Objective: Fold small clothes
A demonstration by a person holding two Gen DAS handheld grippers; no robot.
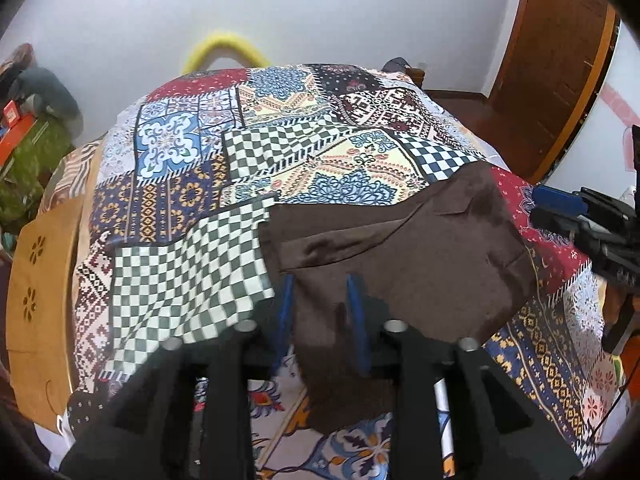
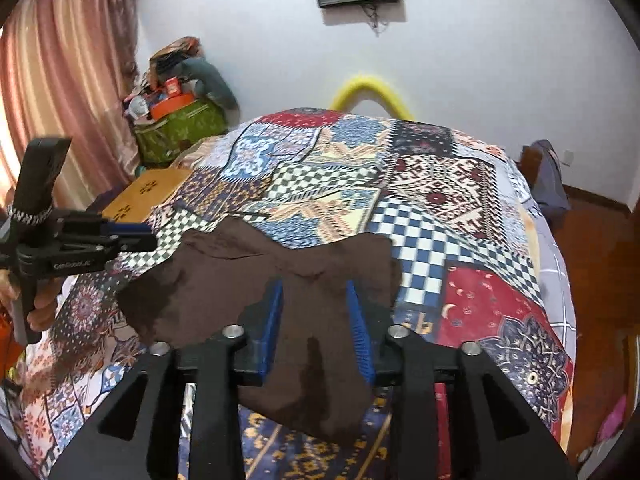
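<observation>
A small dark brown garment (image 1: 400,248) lies on the patchwork bedspread (image 1: 248,168); it also shows in the right wrist view (image 2: 256,264). My left gripper (image 1: 320,284) is open, its blue fingers (image 1: 286,304) straddling the garment's near left part, cloth between them. My right gripper (image 2: 314,288) is open too, its blue fingers (image 2: 356,320) on either side of the garment's near right edge. The right gripper shows from the side in the left wrist view (image 1: 560,208); the left gripper shows in the right wrist view (image 2: 132,236).
The bed fills both views. A wooden board (image 1: 40,292) lies at the bed's left side. A green bag with clutter (image 2: 176,120) stands by the curtain. A yellow curved object (image 2: 372,88) is behind the bed. A wooden door (image 1: 556,60) is to the right.
</observation>
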